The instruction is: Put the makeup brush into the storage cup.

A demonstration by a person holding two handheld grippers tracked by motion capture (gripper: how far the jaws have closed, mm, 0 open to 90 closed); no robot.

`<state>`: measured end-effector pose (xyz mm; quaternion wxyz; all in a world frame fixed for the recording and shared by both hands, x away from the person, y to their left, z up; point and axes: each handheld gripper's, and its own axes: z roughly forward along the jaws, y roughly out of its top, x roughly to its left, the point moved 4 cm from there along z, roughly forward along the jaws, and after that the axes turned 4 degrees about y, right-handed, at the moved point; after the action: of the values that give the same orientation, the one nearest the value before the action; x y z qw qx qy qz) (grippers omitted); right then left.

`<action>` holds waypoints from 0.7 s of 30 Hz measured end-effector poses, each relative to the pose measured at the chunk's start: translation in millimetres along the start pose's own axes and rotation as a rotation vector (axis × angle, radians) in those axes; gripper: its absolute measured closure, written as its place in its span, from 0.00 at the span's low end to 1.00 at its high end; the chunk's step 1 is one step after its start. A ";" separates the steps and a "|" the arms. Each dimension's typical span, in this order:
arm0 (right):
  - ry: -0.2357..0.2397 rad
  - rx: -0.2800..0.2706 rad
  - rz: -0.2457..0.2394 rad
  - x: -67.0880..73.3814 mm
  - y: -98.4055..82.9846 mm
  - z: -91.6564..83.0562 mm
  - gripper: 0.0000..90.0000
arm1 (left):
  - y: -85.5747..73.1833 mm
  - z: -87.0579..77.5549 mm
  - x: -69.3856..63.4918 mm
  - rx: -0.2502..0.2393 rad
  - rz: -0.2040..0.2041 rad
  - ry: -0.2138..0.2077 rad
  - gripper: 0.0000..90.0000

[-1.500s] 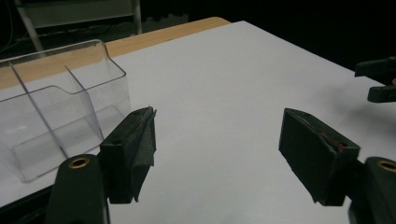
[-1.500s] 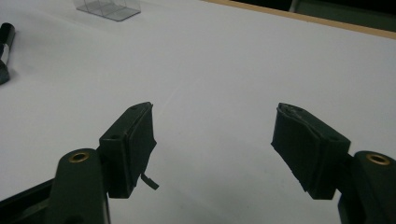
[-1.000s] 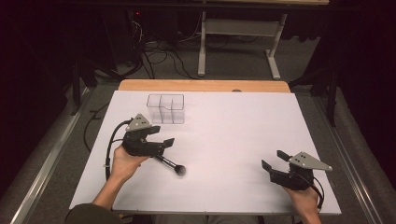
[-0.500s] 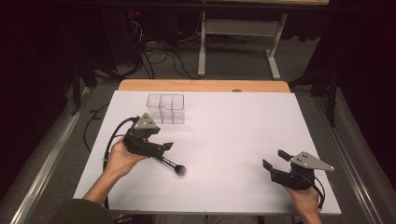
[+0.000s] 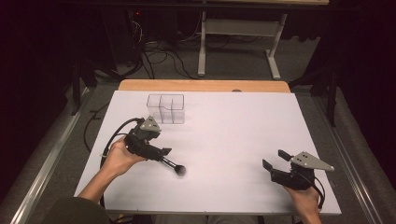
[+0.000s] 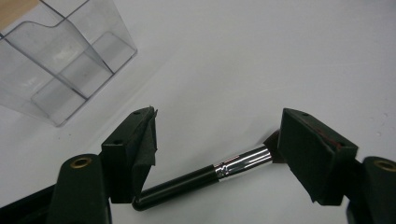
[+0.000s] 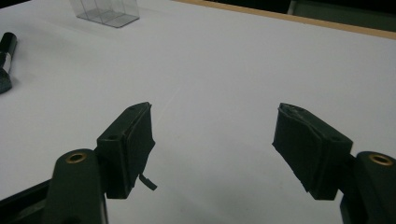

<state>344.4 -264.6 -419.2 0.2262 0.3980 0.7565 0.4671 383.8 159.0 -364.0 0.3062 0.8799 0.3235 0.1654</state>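
Observation:
A black makeup brush (image 5: 173,166) with a silver ferrule lies on the white table (image 5: 233,126), bristles toward the front right. My left gripper (image 5: 162,152) hovers over its handle, open. In the left gripper view the brush (image 6: 205,172) lies across the gap below the gripper (image 6: 217,126), its handle end under the left jaw and its head hidden behind the right jaw. A clear plastic organizer (image 5: 166,108) with compartments stands behind the left gripper. My right gripper (image 5: 274,159) rests open near the front right, with nothing between its fingers (image 7: 128,140).
A wooden strip (image 5: 205,85) runs along the table's far edge. Beyond it are cables and a metal frame (image 5: 233,42) on the floor. In the right gripper view the organizer (image 7: 107,10) and the brush (image 7: 5,60) are far off at the upper left.
The person's left forearm has shifted a little toward the left. Left gripper, brush and right gripper stay almost where they were.

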 end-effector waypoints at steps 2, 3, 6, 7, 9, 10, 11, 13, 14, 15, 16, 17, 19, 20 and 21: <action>0.001 -0.002 0.001 -0.3 0.1 -0.1 0.34 | 0.1 0.6 0.7 0.006 -0.010 -0.002 0.32; 0.000 -0.002 -0.005 -0.6 0.5 0.2 0.34 | 0.2 0.9 1.8 0.011 -0.013 0.001 0.33; 0.004 0.000 -0.009 0.7 0.6 0.6 0.34 | 0.2 1.3 3.2 0.020 -0.014 0.000 0.34; 0.004 0.000 -0.009 0.7 0.6 0.6 0.34 | 0.3 1.5 3.9 0.025 -0.014 0.001 0.34; 0.000 0.002 -0.010 0.0 0.2 0.3 0.34 | 0.4 1.9 5.1 0.028 -0.018 0.000 0.35; -0.001 0.003 -0.006 -0.3 0.0 0.2 0.34 | 0.6 2.1 5.7 0.031 -0.018 -0.004 0.35; -0.001 0.003 -0.006 -0.3 0.0 0.2 0.34 | 0.6 2.6 6.1 0.035 -0.018 -0.005 0.35; 0.000 0.001 -0.005 -0.6 0.2 0.2 0.34 | 0.5 3.4 6.7 0.047 -0.013 -0.002 0.35; 0.001 0.001 -0.006 -0.4 0.6 0.4 0.34 | 0.5 4.0 6.7 0.050 -0.013 -0.001 0.35; 0.001 0.000 -0.009 -0.2 0.8 0.5 0.34 | 0.5 4.4 6.7 0.055 -0.010 0.002 0.35; 0.002 -0.001 -0.012 0.3 0.9 0.5 0.34 | 0.6 4.5 6.8 0.068 -0.004 0.006 0.35; 0.002 -0.001 -0.012 0.3 0.9 0.5 0.34 | 0.6 4.5 6.8 0.068 -0.004 0.006 0.35; 0.000 -0.001 -0.013 0.3 0.8 0.0 0.34 | 1.2 4.4 6.5 0.072 -0.002 0.007 0.35; -0.002 -0.004 -0.008 -0.1 0.7 -0.2 0.34 | 2.1 4.9 6.3 0.081 0.005 0.008 0.35; -0.002 -0.006 -0.005 -0.3 0.8 -0.6 0.34 | 2.1 4.9 6.3 0.081 0.005 0.008 0.35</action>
<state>344.4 -265.0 -418.3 0.2292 0.3961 0.7558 0.4683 391.7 159.8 -365.8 0.2685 0.8918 0.3288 0.1562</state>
